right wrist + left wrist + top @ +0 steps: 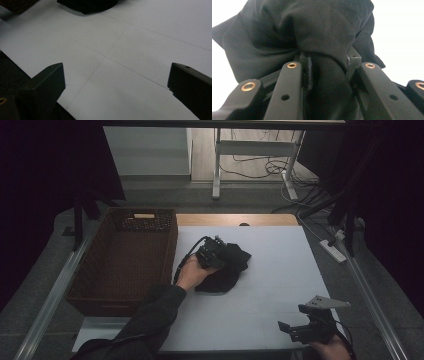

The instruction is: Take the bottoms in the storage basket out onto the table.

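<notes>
In the high view, a black cloth (227, 267) is seen lying crumpled on the white table (270, 285), just right of a brown wicker basket (125, 260). The left gripper (216, 251) is pressed into the cloth's upper left part, held by the person's left hand (192, 272). The right gripper (300, 329) is held low near the table's front right corner, well apart from the cloth.

In the left gripper view, a thick fold of the cloth (322, 37) is seen pinched between the jaws, which are drawn in on it from both sides. The rest of the fabric bulges above and hangs loose to the left.

In the right gripper view, the jaws are seen spread wide with nothing between them, over bare table (125, 75). An edge of the cloth (87, 5) and a corner of the basket (17, 4) are seen far off at the top.

It is judged that the cloth is meant for the basket. Only one bunched fold is gripped, so the fabric could slip free when lifted. The loose, trailing part could also be caught on the basket's rim, so that part of the cloth is left draped outside.
</notes>
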Motion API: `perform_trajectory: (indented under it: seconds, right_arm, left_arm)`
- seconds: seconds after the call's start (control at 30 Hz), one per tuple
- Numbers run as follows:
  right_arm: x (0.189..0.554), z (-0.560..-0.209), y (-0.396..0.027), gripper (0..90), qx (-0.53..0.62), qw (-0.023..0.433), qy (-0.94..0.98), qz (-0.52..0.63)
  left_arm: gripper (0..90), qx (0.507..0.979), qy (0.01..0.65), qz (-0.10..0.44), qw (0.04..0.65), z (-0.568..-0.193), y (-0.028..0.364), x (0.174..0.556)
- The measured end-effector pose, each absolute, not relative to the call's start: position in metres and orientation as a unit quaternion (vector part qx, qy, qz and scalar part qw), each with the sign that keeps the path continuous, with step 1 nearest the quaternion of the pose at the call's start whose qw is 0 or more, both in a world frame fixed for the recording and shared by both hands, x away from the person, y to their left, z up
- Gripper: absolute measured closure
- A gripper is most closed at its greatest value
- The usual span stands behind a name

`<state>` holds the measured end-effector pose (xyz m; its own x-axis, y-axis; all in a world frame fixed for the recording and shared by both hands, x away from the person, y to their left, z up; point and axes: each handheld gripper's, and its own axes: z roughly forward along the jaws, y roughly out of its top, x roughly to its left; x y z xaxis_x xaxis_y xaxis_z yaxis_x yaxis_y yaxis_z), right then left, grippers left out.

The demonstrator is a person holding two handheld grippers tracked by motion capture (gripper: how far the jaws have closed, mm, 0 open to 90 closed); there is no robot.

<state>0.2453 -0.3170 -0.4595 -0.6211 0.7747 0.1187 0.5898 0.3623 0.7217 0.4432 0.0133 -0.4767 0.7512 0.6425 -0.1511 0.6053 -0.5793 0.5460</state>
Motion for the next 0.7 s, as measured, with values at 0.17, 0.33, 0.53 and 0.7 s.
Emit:
perform_trajectory:
  seconds: [0.17,0.33,0.53,0.7]
  right_arm:
    - [0.245,-0.46,-0.317,1.8,0.416,0.122,0.817,0.379]
    - [0.245,-0.46,-0.316,1.8,0.416,0.122,0.818,0.378]
    - [0.245,-0.46,-0.316,1.8,0.414,0.121,0.821,0.375]
    - [0.245,-0.46,-0.315,1.8,0.412,0.121,0.822,0.374]
  left_arm:
    - [65.7,0.893,0.35,0.032,0.283,-0.488,0.013,0.444]
    - [63.1,0.894,0.348,0.024,0.281,-0.5,0.012,0.443]
    - [56.1,0.884,0.348,0.019,0.313,-0.519,0.02,0.441]
    - [53.0,0.883,0.343,0.022,0.321,-0.521,0.022,0.44]
